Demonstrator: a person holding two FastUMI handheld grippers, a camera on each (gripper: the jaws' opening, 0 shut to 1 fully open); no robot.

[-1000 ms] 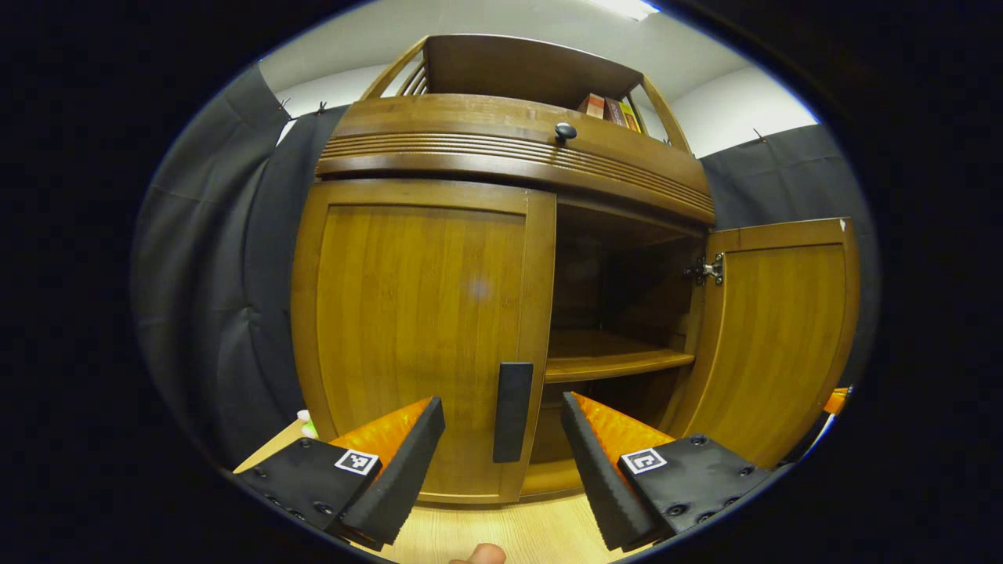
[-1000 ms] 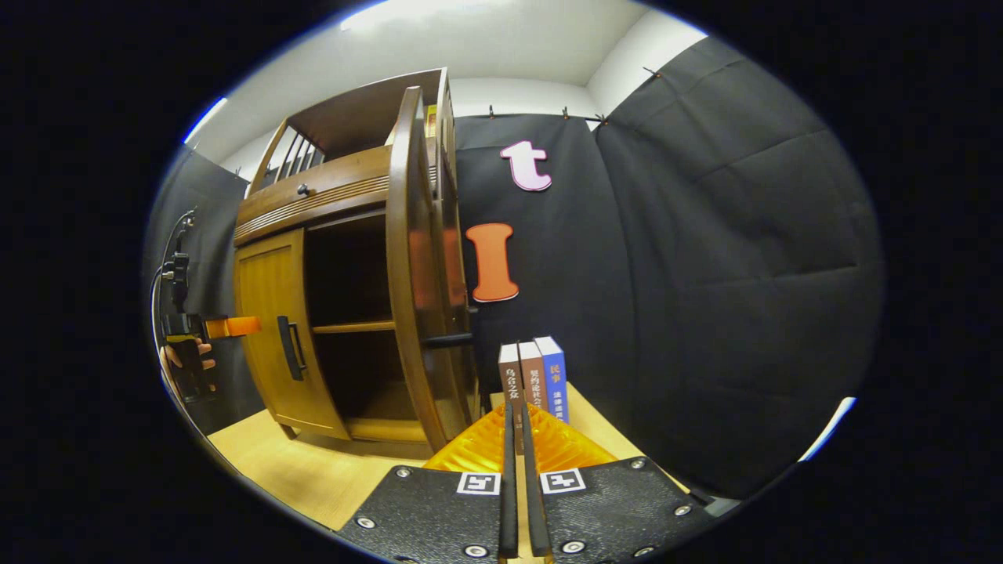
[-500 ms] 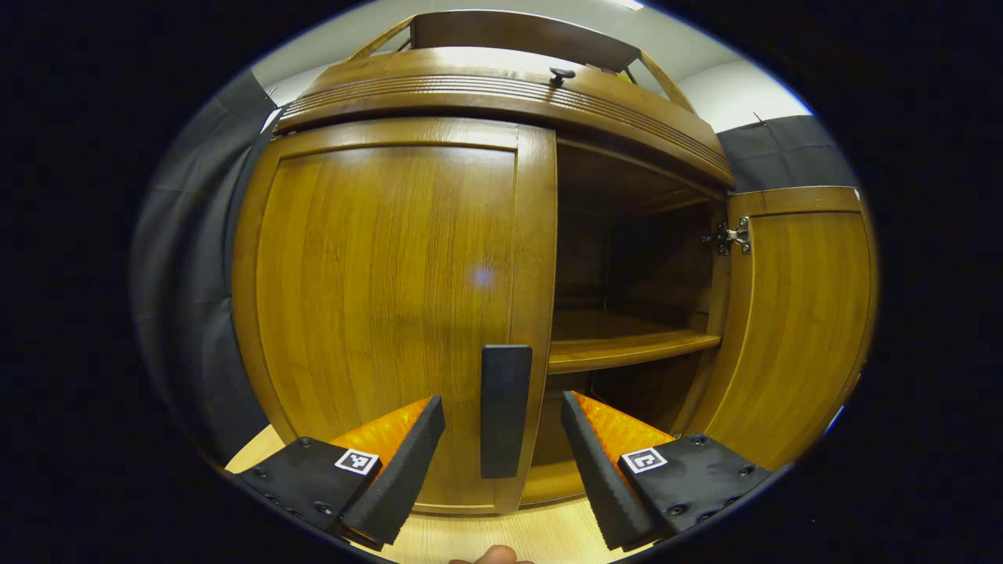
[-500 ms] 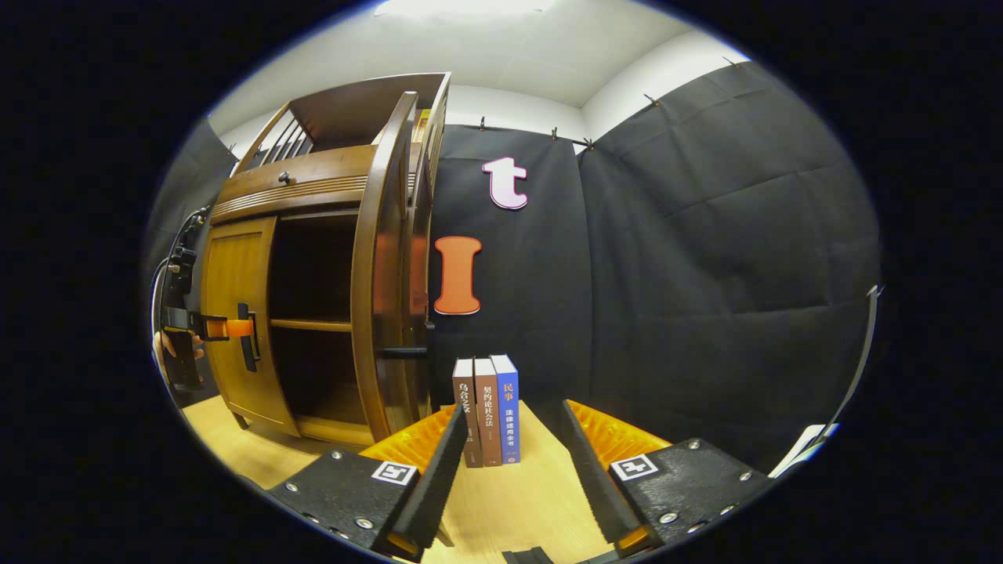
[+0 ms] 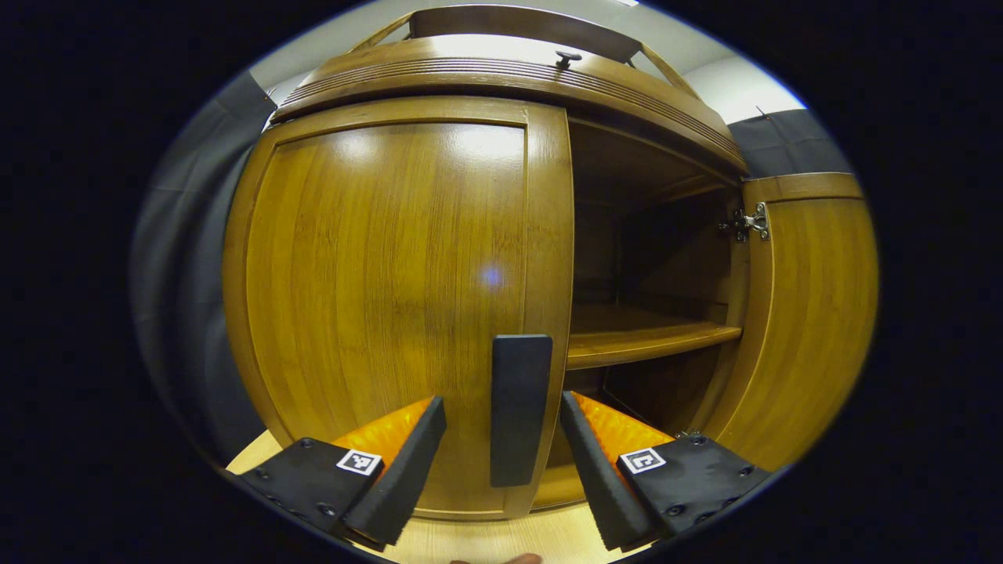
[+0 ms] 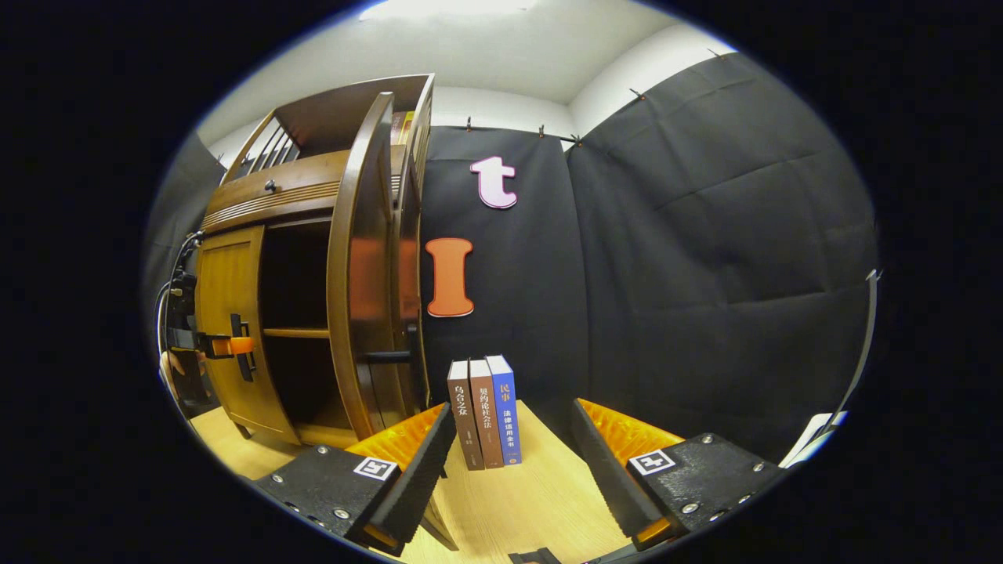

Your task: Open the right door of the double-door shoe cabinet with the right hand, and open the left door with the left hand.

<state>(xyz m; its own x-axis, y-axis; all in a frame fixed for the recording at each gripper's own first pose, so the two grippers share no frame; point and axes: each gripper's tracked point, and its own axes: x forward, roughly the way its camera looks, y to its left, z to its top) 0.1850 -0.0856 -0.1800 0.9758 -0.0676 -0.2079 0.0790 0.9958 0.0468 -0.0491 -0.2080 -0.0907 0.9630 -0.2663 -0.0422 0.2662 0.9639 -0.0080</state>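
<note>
Left gripper [image 5: 501,462] fingers wide, straddling the left door's [image 5: 392,298] handle [image 5: 519,407] without touching. Stiff, hinged wood, probably light: best gripped mid-handle. Right gripper [image 6: 509,470] wide, empty; right door [image 6: 364,274] open.

The shoe cabinet [image 5: 392,258] is shiny brown wood. Its handle [image 5: 519,407] looks dull. The tabletop [image 6: 517,501] is smooth, light wood.

Three books [image 6: 486,411] stand upright on the wooden tabletop [image 6: 541,501] — near the black cloth wall [image 6: 705,258].
</note>
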